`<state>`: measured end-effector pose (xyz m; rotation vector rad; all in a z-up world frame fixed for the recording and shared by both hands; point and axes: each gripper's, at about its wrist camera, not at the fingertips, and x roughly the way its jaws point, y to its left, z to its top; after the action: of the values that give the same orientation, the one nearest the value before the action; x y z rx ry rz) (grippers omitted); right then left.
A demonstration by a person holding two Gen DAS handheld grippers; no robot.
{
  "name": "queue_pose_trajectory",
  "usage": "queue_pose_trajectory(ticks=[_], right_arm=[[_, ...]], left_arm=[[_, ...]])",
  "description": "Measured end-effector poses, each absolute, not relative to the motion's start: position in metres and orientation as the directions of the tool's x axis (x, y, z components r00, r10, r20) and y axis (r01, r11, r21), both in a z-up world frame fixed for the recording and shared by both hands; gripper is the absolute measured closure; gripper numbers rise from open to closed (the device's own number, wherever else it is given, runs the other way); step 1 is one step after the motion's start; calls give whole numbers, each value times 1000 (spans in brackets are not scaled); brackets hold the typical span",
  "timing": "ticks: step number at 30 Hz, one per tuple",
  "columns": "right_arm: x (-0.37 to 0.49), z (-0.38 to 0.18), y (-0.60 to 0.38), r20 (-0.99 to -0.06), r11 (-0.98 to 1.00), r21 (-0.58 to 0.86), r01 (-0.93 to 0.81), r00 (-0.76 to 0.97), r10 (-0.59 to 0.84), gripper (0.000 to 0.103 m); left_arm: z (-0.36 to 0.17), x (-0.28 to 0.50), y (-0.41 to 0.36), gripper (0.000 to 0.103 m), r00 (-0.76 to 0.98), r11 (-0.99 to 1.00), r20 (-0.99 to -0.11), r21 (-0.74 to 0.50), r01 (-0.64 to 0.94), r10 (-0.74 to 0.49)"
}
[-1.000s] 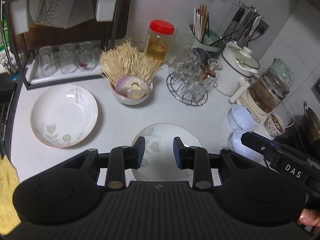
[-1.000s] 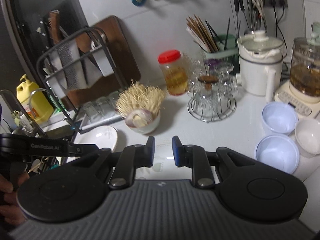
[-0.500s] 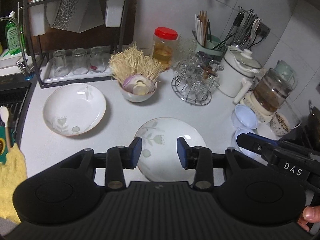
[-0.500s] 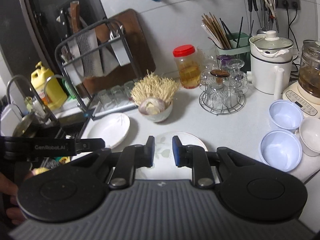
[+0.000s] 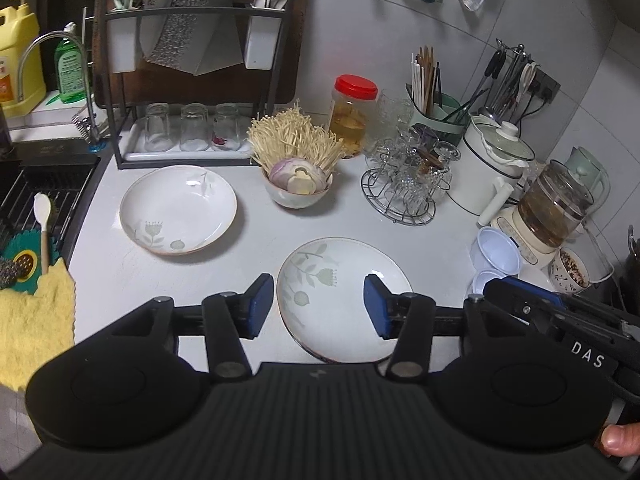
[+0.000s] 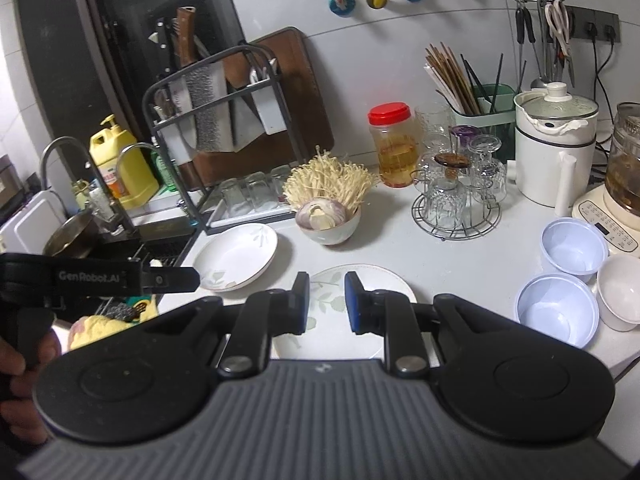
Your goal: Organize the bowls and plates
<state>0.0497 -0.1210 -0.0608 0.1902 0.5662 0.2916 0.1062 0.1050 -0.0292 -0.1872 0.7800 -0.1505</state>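
**White plates on a grey desk, both tongs empty**

White, leaf-printed and flat, the near plate [image 5: 340,296] lies on the grey desk [image 5: 248,240] in my left wrist view, right in front of my left tongs [image 5: 320,306]. Their blue pads have just been opening and now stand wide with nothing between them; the plate lies beyond and below the gap. A deeper plate [image 5: 178,210] sits well apart to the left, near the glass rack [image 5: 192,136]. A bowl of mushrooms and onion [image 5: 298,188] stands behind, between the two plates. Two pale blue bowls [image 5: 498,256] sit at the right edge.

From my right wrist view, my right tongs [image 6: 327,302] are narrow, a slim gap between the pads, gripping nothing. The near plate [image 6: 384,280] shows past them. The deeper plate [image 6: 236,256] lies left, the blue bowls [image 6: 560,304] right, a white bowl [image 6: 622,292] touching them.
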Motion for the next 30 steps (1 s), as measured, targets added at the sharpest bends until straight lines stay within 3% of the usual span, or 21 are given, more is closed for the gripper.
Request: queue_pose_trajectory(ticks=[20,30], right_arm=[[-6,-66,-147,-516,865,262,-427,696,500,80],[12,-72,-125,-538,871,249,-423,688,487,80]], left_arm=[[-53,-9,71,41,693,953,-720,-230,-197,-30],[-64,13,103,41,685,939,-727,-265,-220,-45]])
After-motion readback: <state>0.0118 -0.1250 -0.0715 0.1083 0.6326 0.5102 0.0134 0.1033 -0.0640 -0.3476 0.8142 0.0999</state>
